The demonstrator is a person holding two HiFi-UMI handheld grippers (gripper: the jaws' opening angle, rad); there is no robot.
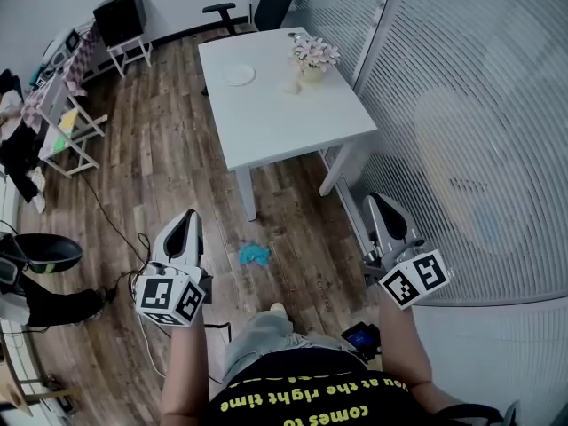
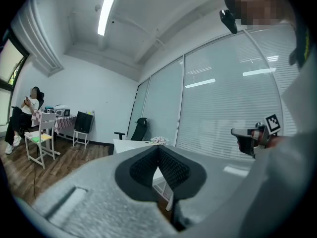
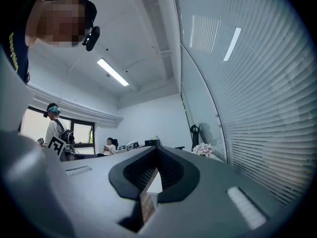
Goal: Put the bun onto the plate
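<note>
White table (image 1: 284, 127) well ahead of both hands: probable bun (image 1: 291, 87) far-right by the flowers (image 1: 315, 51), plate (image 1: 238, 75) just left of it; left gripper (image 1: 189, 218) and right gripper (image 1: 377, 202) closed, empty, right marginally nearer.

Left hand-held gripper (image 1: 189, 217) shut, held level; right hand-held gripper (image 1: 376, 202) likewise shut, level.

Counter (image 1: 293, 127), white: 1.
Plate (image 1: 238, 75), on the counter's far left: 1.
Potted flower arrangement (image 1: 315, 54), far right: 1.
Small pale item (image 1: 291, 87) beside the flowers, too small to identify: 1.
Black office chair (image 1: 224, 12), beyond the counter: 1.
Blue cloth (image 1: 254, 255) on the floor (image 1: 160, 167): 1.
Grippers: 2, namely the left gripper (image 1: 186, 216) and the right gripper (image 1: 378, 201).
</note>
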